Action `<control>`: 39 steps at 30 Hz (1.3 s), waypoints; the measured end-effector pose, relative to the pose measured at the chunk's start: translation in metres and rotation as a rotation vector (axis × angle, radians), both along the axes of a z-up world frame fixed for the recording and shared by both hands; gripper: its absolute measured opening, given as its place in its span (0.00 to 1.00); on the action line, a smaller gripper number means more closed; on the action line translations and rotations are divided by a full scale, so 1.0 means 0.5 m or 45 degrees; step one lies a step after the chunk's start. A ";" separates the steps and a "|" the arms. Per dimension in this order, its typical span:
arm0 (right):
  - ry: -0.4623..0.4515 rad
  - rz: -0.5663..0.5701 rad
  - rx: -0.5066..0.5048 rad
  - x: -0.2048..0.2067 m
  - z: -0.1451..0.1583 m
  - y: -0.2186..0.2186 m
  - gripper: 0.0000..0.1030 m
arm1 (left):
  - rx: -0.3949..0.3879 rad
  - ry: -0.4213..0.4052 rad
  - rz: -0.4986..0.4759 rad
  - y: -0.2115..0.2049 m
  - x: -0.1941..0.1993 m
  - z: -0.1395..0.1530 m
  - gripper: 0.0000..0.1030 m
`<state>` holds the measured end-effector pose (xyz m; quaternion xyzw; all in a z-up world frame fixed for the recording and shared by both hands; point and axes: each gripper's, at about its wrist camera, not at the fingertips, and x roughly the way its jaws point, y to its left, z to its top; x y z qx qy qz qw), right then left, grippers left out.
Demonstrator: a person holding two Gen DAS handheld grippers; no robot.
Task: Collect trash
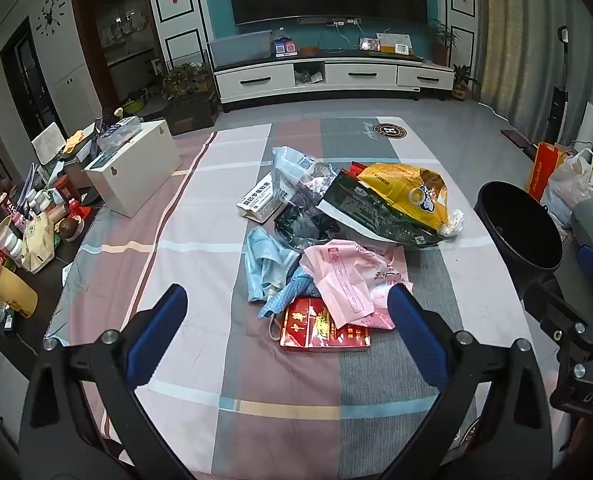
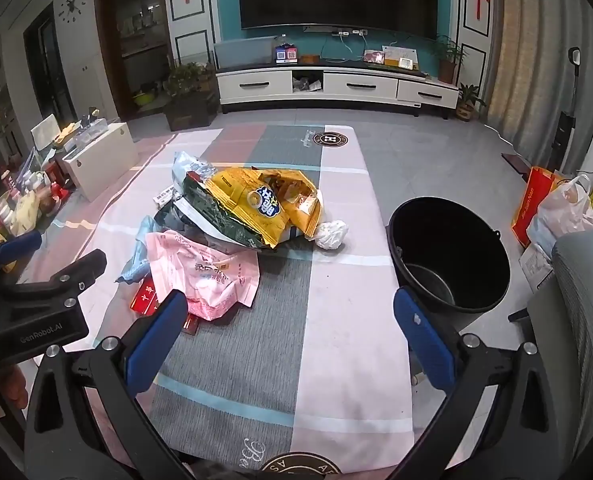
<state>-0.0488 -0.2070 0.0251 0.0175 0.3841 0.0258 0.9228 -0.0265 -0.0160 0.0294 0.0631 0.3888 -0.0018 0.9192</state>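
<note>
A heap of trash lies on the cloth-covered table (image 1: 200, 216): a yellow snack bag (image 1: 408, 192) (image 2: 256, 200) on a dark green bag (image 1: 372, 212), a pink wrapper (image 1: 348, 276) (image 2: 200, 268), a blue face mask (image 1: 268, 268), a red carton (image 1: 324, 330), a white box (image 1: 258, 200) and a crumpled white tissue (image 2: 330, 234). A black bucket (image 2: 452, 256) (image 1: 520, 228) stands off the table's right edge. My left gripper (image 1: 288, 312) is open and empty just before the red carton. My right gripper (image 2: 290, 316) is open and empty over bare cloth, between the pink wrapper and the bucket.
A white box (image 1: 136, 168) and cluttered bottles and jars (image 1: 28, 232) sit on the left. A red paper bag (image 2: 532, 204) and plastic bags (image 2: 568, 208) stand on the floor at right, beside a grey chair (image 2: 588, 304). A TV cabinet (image 1: 336, 76) lines the far wall.
</note>
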 end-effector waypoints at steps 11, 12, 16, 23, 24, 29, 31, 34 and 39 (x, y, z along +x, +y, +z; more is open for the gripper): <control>-0.005 0.002 -0.010 0.003 -0.011 0.002 0.97 | 0.001 0.014 0.003 0.001 0.009 -0.007 0.97; -0.003 0.002 -0.011 0.005 -0.011 0.001 0.97 | 0.002 0.014 0.002 0.001 0.009 -0.007 0.97; 0.002 0.004 -0.006 0.004 -0.009 -0.002 0.97 | 0.000 0.018 0.001 0.002 0.011 -0.010 0.97; 0.007 0.001 -0.007 0.005 -0.016 0.000 0.97 | 0.000 0.030 0.000 0.000 0.014 -0.020 0.97; 0.009 0.000 -0.006 0.008 -0.019 0.000 0.97 | 0.000 0.032 0.000 -0.001 0.015 -0.021 0.97; 0.000 0.000 0.010 0.008 -0.018 -0.002 0.97 | 0.000 0.032 0.000 -0.003 0.015 -0.022 0.97; 0.001 -0.002 0.004 0.008 -0.017 0.000 0.97 | 0.000 0.034 -0.001 -0.003 0.015 -0.022 0.97; 0.002 -0.005 0.009 0.010 -0.024 -0.004 0.97 | -0.001 0.039 -0.002 -0.004 0.016 -0.026 0.97; -0.004 -0.005 0.010 0.009 -0.022 -0.004 0.97 | -0.002 0.042 -0.003 -0.005 0.017 -0.027 0.97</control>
